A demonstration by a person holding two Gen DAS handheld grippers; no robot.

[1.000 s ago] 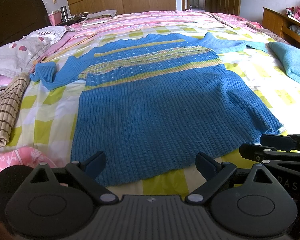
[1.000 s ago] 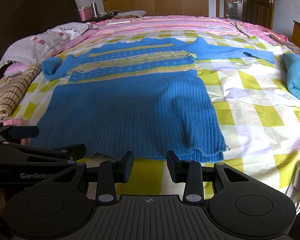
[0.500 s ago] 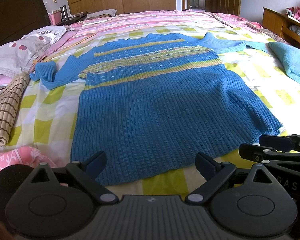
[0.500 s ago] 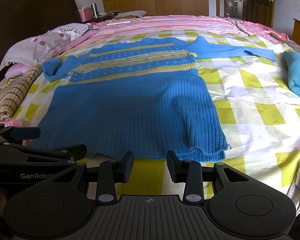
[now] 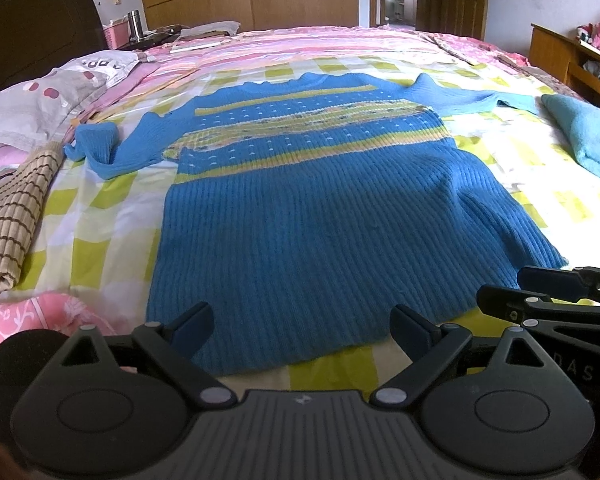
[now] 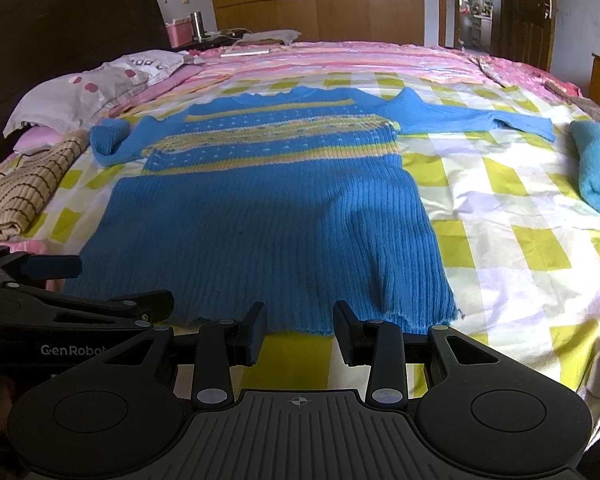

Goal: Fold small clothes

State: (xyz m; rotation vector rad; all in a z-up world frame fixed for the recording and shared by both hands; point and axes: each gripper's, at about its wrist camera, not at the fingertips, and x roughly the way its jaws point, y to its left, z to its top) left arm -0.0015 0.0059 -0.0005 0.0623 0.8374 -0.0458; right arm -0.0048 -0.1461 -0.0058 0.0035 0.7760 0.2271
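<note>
Both sets of jaws stood spread with nothing between them, the left gripper wide apart over the hem, the right gripper narrower, just short of that same hem. The blue sweater lay flat on the checked bed, one sleeve curled at the left, the other stretched right. A striped tan cloth sat far left, a teal cloth far right.

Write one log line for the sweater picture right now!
blue ribbed knit sweater flat, unfolded | left tongs open | right tongs open
</note>
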